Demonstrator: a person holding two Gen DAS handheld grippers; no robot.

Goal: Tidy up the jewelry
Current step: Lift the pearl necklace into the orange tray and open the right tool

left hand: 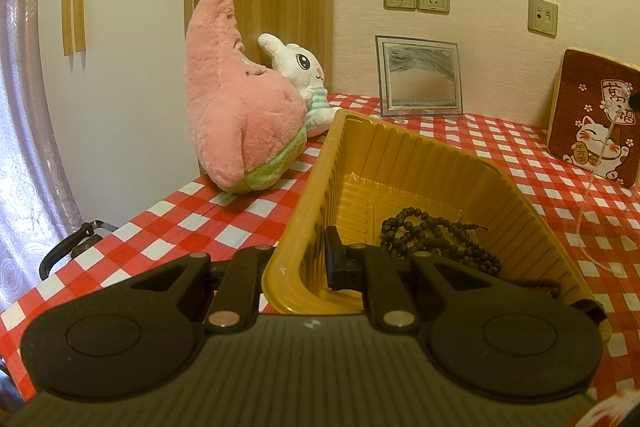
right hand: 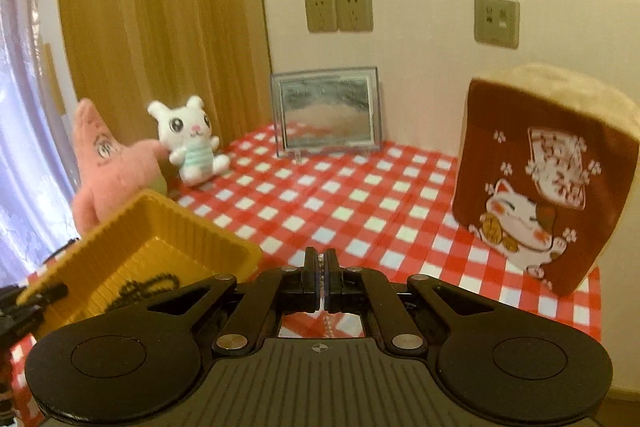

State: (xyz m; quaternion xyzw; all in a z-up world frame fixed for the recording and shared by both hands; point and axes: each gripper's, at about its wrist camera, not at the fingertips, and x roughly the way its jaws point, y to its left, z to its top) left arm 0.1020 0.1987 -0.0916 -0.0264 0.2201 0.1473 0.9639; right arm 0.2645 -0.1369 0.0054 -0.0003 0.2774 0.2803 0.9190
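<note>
Two tools, one tray, approx. two jewelry items in play; listed big to small.

- Tabletop [right hand: 360, 195]: red/white check cloth, against wall. Carries plush toys, picture frame, tray.
- Pink star plush [left hand: 240, 115], white rabbit plush [left hand: 304, 83], lucky-cat cushion [right hand: 536, 187], glass sand-picture frame [left hand: 420, 79]: background clutter, not task items.
- Yellow plastic tray [left hand: 400, 163]: ribbed walls, tilted up at the far end in the left view. Destination for jewelry, by my reading.
- Left tool [left hand: 296, 263]: narrow, clamped over tray's near-left wall; one finger inside, one outside.
- Right tool [right hand: 322, 279]: closed to a sliver, pinching a pale bead chain [left hand: 592, 211]. In left view the chain hangs down from upper right to the cloth, just right of the tray.
- Dark wood-bead bracelet [left hand: 436, 239]: coiled on tray floor, already stowed.

Step in hand (est.): carry the chain over and into the tray. Tips: lift high enough that the trailing end clears the right rim; keep left tool steady so tray doesn't flip; lower chain beside the dark beads, not on them, to avoid tangling; release only once the slack is pooled inside.
</note>
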